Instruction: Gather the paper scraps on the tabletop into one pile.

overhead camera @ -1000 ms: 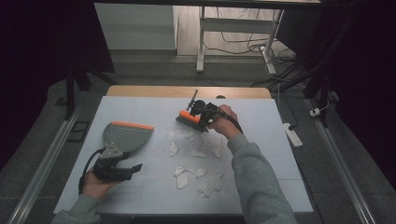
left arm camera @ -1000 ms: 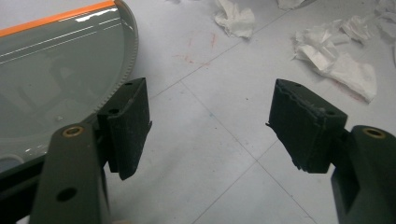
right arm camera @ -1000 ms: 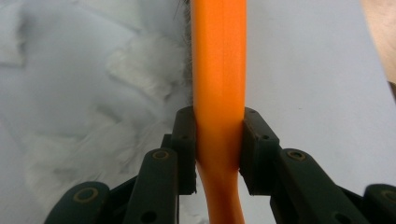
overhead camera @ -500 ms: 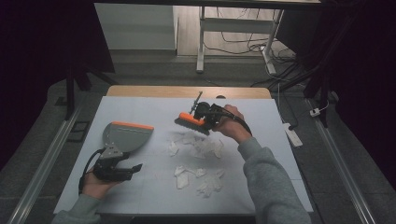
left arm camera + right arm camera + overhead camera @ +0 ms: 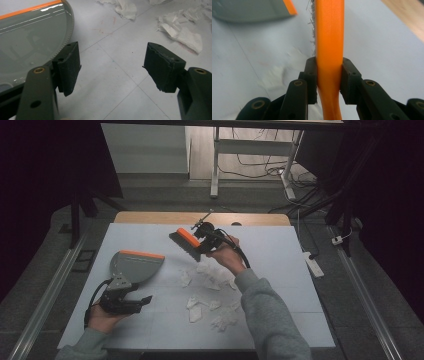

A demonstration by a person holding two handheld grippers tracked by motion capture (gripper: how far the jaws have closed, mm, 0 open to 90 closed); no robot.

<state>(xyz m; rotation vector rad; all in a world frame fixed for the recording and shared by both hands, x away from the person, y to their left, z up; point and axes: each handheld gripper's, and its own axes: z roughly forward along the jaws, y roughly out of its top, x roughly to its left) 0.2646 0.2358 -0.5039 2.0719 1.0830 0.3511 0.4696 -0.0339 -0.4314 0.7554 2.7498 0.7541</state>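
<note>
Orange and grey at the centre of the high view: a hand brush (image 5: 186, 242), lifted clear of the pale blue-grey table (image 5: 280, 270) and tilted, bristles facing down and to the left. Pinched by its handle in the right gripper (image 5: 201, 239), itself carried in the right hand (image 5: 225, 255) on a grey-sleeved arm reaching in from the bottom edge. Just below the brush, white crumpled paper scraps (image 5: 207, 302), scattered loosely across the middle of the table. To the left, well apart from the brush, a grey dustpan (image 5: 134, 267) with an orange front lip, lying flat, mouth turned toward the far side. Right behind its handle end, the left gripper (image 5: 137, 301), low over the table in the left hand (image 5: 102, 317).

Left gripper view: two black jaws of the left gripper (image 5: 112, 67) spread wide, bare table between them, nothing touching the pads. Beside the left jaw, the dustpan's grey tray (image 5: 27, 42) with its orange lip along the top. Farther off, at the upper right, several paper scraps (image 5: 185, 35).

Right gripper view: jaws of the right gripper (image 5: 329, 80) pressed tight on the brush's orange handle (image 5: 329, 37), one pad on each side, handle running straight up the middle. Grey bristles (image 5: 312, 30) fringing its left edge. Blurred below, on the table, a few paper scraps (image 5: 274, 75); in the top left corner, a part of the dustpan (image 5: 249, 10).
</note>
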